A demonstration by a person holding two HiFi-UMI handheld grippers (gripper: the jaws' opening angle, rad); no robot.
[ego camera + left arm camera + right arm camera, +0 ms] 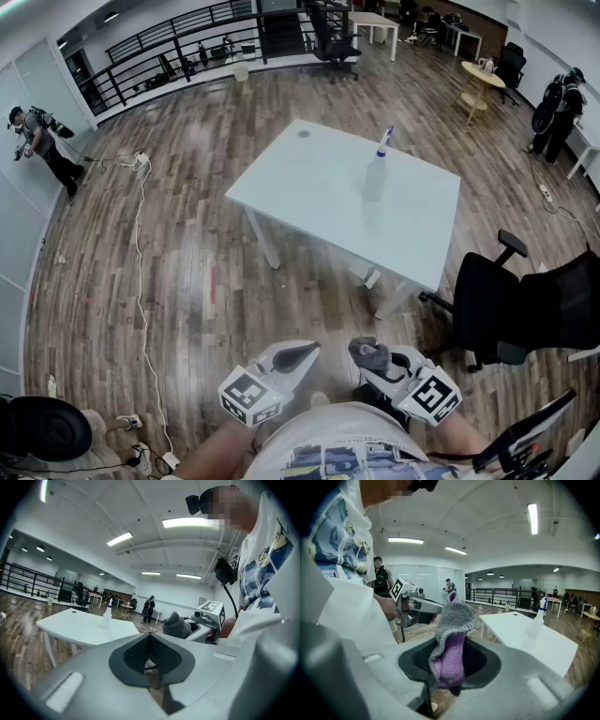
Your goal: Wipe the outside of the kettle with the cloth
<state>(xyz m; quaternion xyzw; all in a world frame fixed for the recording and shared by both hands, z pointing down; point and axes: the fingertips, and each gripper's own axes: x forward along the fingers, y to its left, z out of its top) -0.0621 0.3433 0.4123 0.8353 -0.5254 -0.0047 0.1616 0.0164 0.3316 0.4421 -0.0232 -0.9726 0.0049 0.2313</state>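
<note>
The grey and purple cloth (451,641) is pinched between the jaws of my right gripper (450,665), and its grey end sticks up past them. In the head view the cloth (369,354) and right gripper (375,361) sit low, close to my body. Beside it is my left gripper (298,356), shut with nothing in it; its dark pads (140,651) meet in its own view. Both grippers are well short of the white table (319,202). No kettle shows in any view.
A spray bottle (377,173) stands on the white table. A black office chair (506,309) is at the right, near the table's corner. A white cable (141,281) runs across the wooden floor at the left. People stand far off at the left (42,141) and right (558,108).
</note>
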